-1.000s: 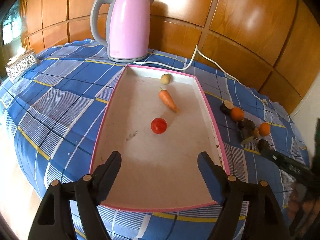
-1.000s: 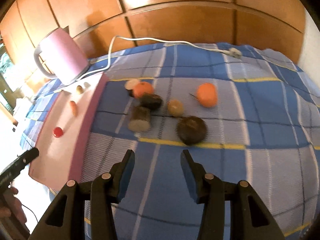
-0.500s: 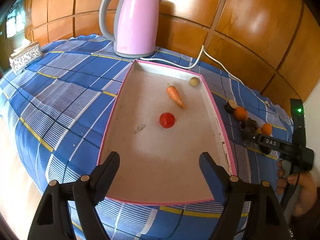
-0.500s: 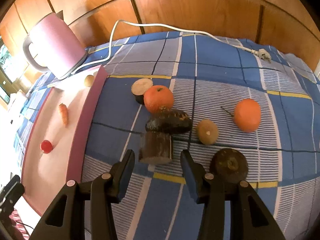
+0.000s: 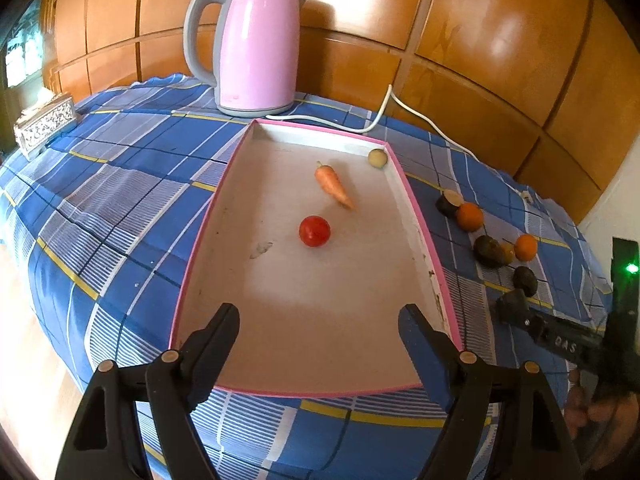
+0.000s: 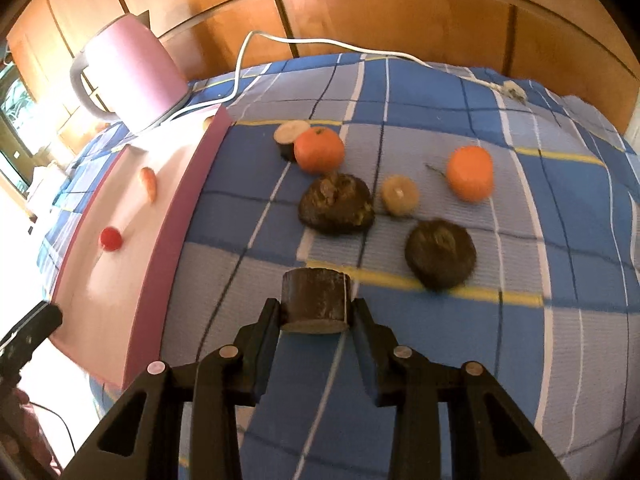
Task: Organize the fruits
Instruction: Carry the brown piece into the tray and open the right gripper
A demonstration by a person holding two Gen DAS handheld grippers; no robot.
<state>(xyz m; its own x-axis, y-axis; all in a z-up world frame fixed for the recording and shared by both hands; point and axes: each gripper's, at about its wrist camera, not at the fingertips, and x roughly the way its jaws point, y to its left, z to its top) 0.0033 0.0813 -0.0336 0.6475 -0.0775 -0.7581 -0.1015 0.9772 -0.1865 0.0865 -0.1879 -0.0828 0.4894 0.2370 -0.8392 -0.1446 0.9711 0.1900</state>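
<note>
Gripping a dark brown cut cylinder-shaped chunk [image 6: 315,300] between both fingers of the black right tool [image 6: 314,326], just above the blue plaid cloth-covered desk [image 6: 560,240], at 6 o'clock in the right wrist view. Lying beyond it at 12 o'clock: a lumpy dark brown fruit [image 6: 337,204], with a round orange tangerine [image 6: 319,149] behind that, touching a dark cut piece with a pale face [image 6: 289,136]. Sitting toward 1 o'clock: a small tan round fruit [image 6: 400,195], a second orange tangerine [image 6: 470,173] and another dark round fruit [image 6: 440,253]. Hovering wide open and holding nothing: the black left tool [image 5: 320,332], over the near end of the shallow pink-rimmed white tray [image 5: 416,208]. Resting inside the tray: a red tomato [image 5: 315,231] at centre, an orange carrot [image 5: 334,185] just past it, a small pale potato [image 5: 377,158] in the far corner at 1 o'clock. Standing behind the tray at 12 o'clock: a pink electric kettle [image 5: 256,46].
</note>
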